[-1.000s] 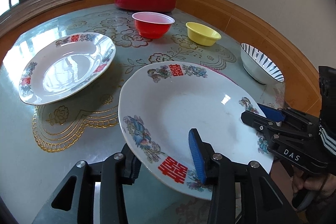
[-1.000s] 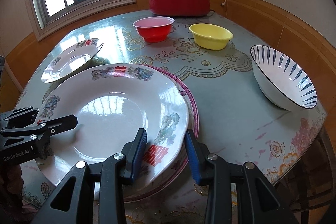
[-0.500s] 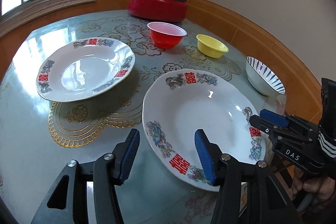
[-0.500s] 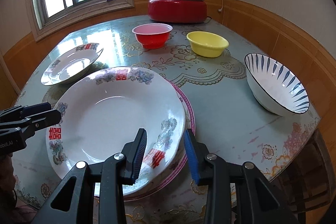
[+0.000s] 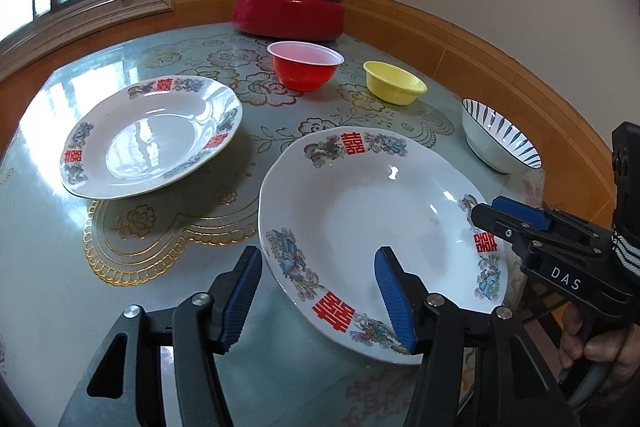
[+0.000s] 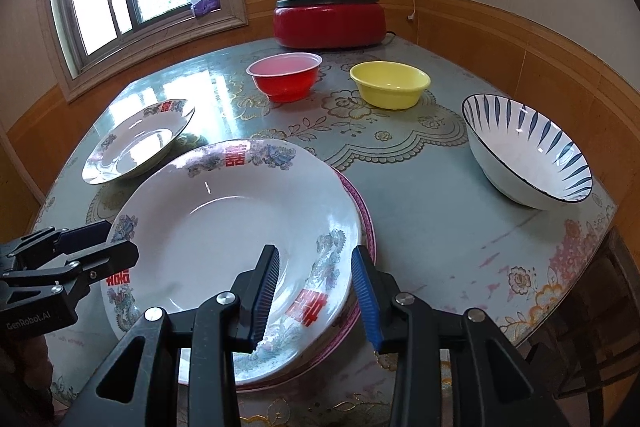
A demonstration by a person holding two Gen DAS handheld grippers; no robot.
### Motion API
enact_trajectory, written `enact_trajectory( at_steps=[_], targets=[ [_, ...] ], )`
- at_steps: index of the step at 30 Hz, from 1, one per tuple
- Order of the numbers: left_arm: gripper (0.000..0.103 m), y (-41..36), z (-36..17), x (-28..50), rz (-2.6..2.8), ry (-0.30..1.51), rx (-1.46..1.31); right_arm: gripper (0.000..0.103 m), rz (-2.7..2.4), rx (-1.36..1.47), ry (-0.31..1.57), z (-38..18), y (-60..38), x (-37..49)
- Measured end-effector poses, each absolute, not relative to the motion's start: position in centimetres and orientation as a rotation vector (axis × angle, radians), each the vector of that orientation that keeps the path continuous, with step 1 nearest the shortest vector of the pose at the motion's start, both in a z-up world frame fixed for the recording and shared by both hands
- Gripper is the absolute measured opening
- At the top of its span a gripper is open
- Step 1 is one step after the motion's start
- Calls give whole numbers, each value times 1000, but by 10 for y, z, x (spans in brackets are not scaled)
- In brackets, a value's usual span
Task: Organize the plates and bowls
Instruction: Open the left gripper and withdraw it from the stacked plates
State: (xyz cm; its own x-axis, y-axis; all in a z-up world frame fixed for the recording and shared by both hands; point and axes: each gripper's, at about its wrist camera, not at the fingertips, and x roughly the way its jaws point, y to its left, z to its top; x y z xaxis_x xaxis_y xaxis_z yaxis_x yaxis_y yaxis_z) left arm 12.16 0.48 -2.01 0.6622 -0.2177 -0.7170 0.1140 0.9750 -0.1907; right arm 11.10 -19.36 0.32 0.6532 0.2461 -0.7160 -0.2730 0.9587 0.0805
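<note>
A large white plate with red characters and flower prints point(image 5: 372, 211) point(image 6: 224, 227) rests on a pink-rimmed plate point(image 6: 364, 211) at the table's near edge. My left gripper point(image 5: 318, 293) is open and empty, its jaws on either side of that plate's near-left rim. My right gripper point(image 6: 316, 297) is open, its jaws on either side of the plate's near-right rim, not touching it. A second matching plate point(image 5: 154, 135) point(image 6: 140, 139) lies to the left.
A red bowl point(image 5: 306, 65) point(image 6: 286, 75), a yellow bowl point(image 5: 394, 83) point(image 6: 390, 83) and a blue-striped white bowl point(image 5: 498, 135) point(image 6: 524, 151) stand on the table. A red lidded pot point(image 5: 290, 7) point(image 6: 330, 15) sits at the back. The table edge point(image 6: 608, 203) is at the right.
My left gripper let go of the large plate, opened and pulled back. The plate settled onto the pink-rimmed plate. My right gripper opened wider and drew back a little.
</note>
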Motion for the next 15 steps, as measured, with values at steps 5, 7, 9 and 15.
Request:
enact_trajectory(
  at_steps=[5, 7, 9, 15],
  targets=[
    [61, 15, -16, 118, -138, 801, -133, 48, 337, -5, 779, 12, -188, 114],
    [62, 20, -16, 117, -118, 800, -140, 60, 368, -1, 777, 15, -181, 117],
    [66, 25, -15, 116, -103, 799, -149, 67, 399, -1, 777, 16, -173, 119],
    [71, 47, -16, 110, -43, 810, -183, 67, 528, 23, 787, 20, -146, 126]
  ],
)
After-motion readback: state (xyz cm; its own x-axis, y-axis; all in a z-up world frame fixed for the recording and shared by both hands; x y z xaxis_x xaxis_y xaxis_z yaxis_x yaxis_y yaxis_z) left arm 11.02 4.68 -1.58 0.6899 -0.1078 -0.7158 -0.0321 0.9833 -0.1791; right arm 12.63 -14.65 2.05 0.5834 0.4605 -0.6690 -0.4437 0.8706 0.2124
